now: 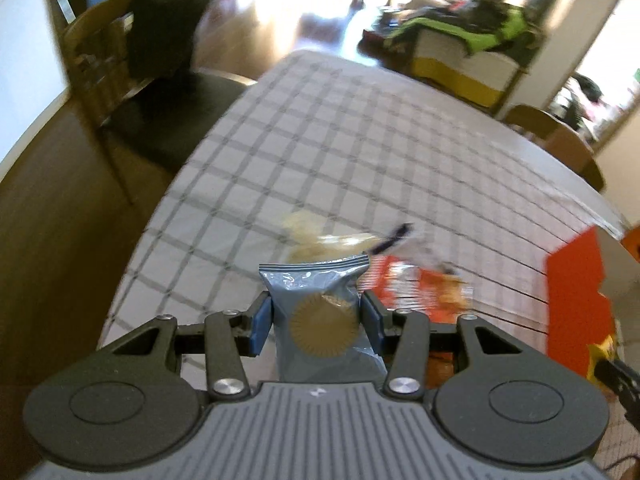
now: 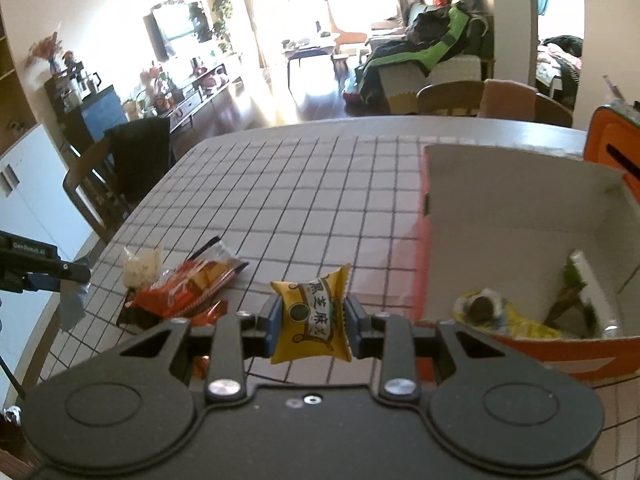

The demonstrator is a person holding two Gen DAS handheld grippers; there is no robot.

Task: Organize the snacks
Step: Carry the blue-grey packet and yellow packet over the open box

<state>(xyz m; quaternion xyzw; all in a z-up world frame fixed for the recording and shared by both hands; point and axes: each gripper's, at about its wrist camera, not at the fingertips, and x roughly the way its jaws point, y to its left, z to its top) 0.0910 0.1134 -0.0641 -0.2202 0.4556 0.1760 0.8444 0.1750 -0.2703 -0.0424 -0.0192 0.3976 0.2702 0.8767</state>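
Note:
My left gripper [image 1: 317,326] is shut on a grey-blue snack packet [image 1: 320,312] with a gold seal, held above the checked tablecloth [image 1: 320,152]. A pale packet [image 1: 320,242] and an orange-red packet [image 1: 420,286] lie on the cloth just beyond it. My right gripper [image 2: 312,322] is shut on a yellow snack packet [image 2: 314,316] printed with dark characters, lifted off the table. To its right stands an open orange box [image 2: 520,220] holding several packets [image 2: 500,316]. The left gripper [image 2: 72,276] with its grey packet shows at the left edge of the right wrist view.
Loose snacks [image 2: 188,288] lie left of the right gripper, near the table's front-left edge. The orange box [image 1: 576,296] also appears at the right in the left wrist view. Wooden chairs [image 1: 120,92] [image 2: 452,98] stand around the table. An orange bag [image 2: 616,144] sits behind the box.

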